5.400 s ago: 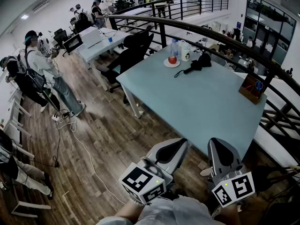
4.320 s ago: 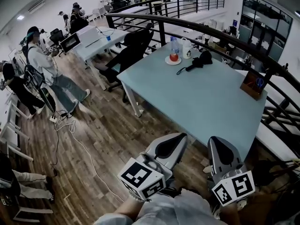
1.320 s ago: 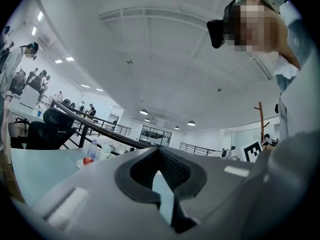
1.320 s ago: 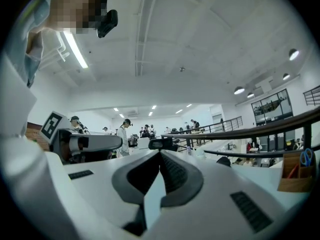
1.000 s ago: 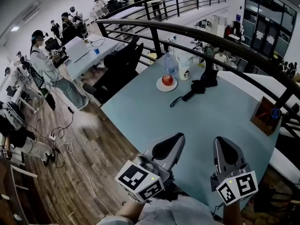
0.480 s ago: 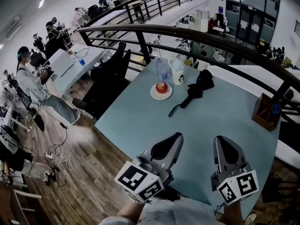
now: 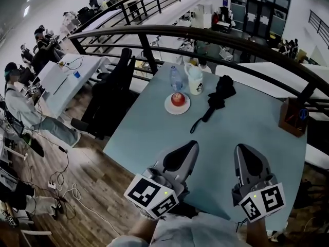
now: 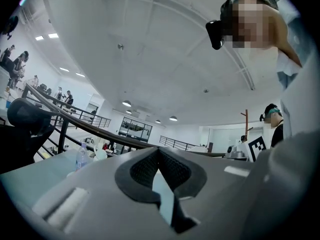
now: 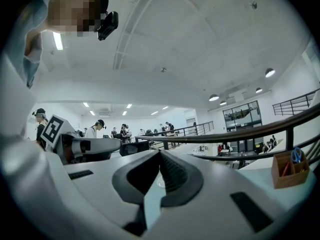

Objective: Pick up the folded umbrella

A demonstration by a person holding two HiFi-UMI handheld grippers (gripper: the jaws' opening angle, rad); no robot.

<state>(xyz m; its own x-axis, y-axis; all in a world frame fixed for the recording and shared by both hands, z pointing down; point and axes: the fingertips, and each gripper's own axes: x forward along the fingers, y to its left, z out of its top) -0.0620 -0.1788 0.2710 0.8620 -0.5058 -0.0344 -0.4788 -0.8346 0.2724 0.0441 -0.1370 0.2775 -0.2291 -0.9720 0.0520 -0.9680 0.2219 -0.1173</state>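
Note:
The folded black umbrella (image 7: 217,98) lies on the far half of the pale blue table (image 7: 241,133), its strap trailing toward me. My left gripper (image 7: 192,144) and right gripper (image 7: 242,148) are side by side over the table's near part, both pointing level at the far side, well short of the umbrella. Each is shut with nothing held. In the left gripper view the left gripper (image 8: 159,149) shows its jaws meeting at the tip. In the right gripper view the right gripper (image 9: 160,152) looks the same. Neither of those views shows the umbrella.
Left of the umbrella stand a plate with a red apple (image 7: 177,100), a water bottle (image 7: 176,78) and a white jug (image 7: 195,80). A wooden pen box (image 7: 293,116) sits at the table's right edge. A dark railing (image 7: 205,34) runs behind, a black chair (image 7: 112,94) stands at left.
Both grippers have moved forward from the wooden floor to over the table's near part, and the umbrella now lies closer. Their jaws have stayed shut.

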